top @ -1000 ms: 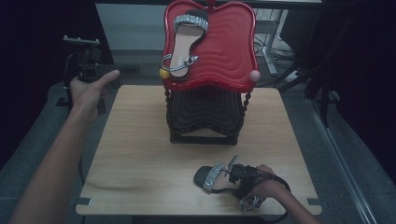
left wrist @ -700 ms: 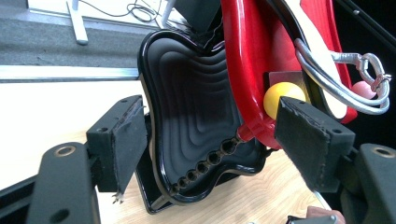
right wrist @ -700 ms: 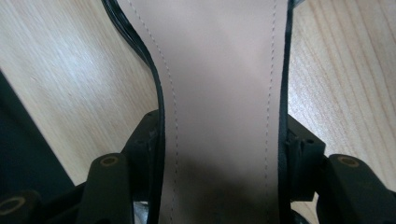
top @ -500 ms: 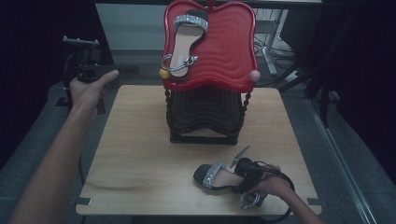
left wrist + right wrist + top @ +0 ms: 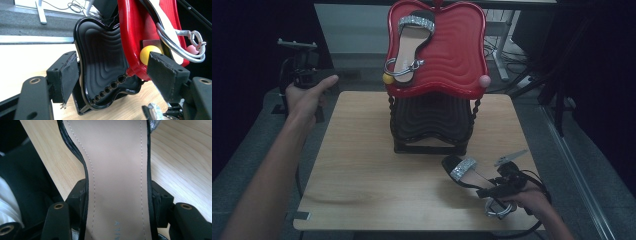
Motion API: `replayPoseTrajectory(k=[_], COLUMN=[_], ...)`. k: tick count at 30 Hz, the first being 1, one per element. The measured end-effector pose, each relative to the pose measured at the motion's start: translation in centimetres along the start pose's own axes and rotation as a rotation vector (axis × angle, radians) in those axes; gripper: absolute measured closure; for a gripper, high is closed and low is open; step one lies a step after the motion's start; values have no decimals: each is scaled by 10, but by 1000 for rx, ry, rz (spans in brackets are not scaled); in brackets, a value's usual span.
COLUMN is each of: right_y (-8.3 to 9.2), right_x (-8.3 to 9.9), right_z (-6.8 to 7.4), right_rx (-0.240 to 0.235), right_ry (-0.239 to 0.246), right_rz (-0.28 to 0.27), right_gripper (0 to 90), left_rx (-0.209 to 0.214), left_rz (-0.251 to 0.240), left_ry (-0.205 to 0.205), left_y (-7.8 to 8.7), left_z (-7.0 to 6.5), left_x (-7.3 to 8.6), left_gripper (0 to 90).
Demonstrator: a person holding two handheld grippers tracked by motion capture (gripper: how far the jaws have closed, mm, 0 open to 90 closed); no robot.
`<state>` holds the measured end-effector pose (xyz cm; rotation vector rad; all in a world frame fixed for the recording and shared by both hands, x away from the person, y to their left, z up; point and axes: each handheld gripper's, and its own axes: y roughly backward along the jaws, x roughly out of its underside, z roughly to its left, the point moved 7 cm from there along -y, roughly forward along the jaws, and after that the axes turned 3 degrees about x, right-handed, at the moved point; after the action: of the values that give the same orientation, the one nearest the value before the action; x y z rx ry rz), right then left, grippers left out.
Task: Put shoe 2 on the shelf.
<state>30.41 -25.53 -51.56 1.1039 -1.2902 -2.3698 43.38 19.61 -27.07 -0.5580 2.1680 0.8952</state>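
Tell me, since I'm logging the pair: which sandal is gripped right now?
The sandal on the wooden table, clamped across its sole by the right gripper. The other sandal lies untouched on the red tray.

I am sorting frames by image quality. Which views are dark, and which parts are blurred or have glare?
High view: dim, surroundings almost black, only the wooden table and red tray well lit. Left gripper view: bright, with glare on the tray's edge and the near fingers soft. Right gripper view: evenly lit, the sandal insole sharp, the fingers slightly blurred.
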Motion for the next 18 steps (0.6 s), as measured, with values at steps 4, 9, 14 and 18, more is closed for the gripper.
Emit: replayPoseTrajectory(k=[4, 9, 14, 18], right_y=[16, 38, 57, 70], right_x=[11, 21, 25, 25], right_z=[-13, -30, -47, -57], right_rx=[-8, -11, -8, -9], right_ry=[-46, -119, -178, -213], right_rz=[-59, -139, -211, -260], right_gripper=[426, 426, 427, 427], left_rx=[0, 1, 0, -1], left_rz=[0, -1, 2, 3], left_ry=[-2, -2, -2, -2], left_y=[0, 0, 0, -1], left_z=[-1, -2, -2, -1], left_x=[0, 0, 1, 1], left_gripper=[253, 252, 253, 252])
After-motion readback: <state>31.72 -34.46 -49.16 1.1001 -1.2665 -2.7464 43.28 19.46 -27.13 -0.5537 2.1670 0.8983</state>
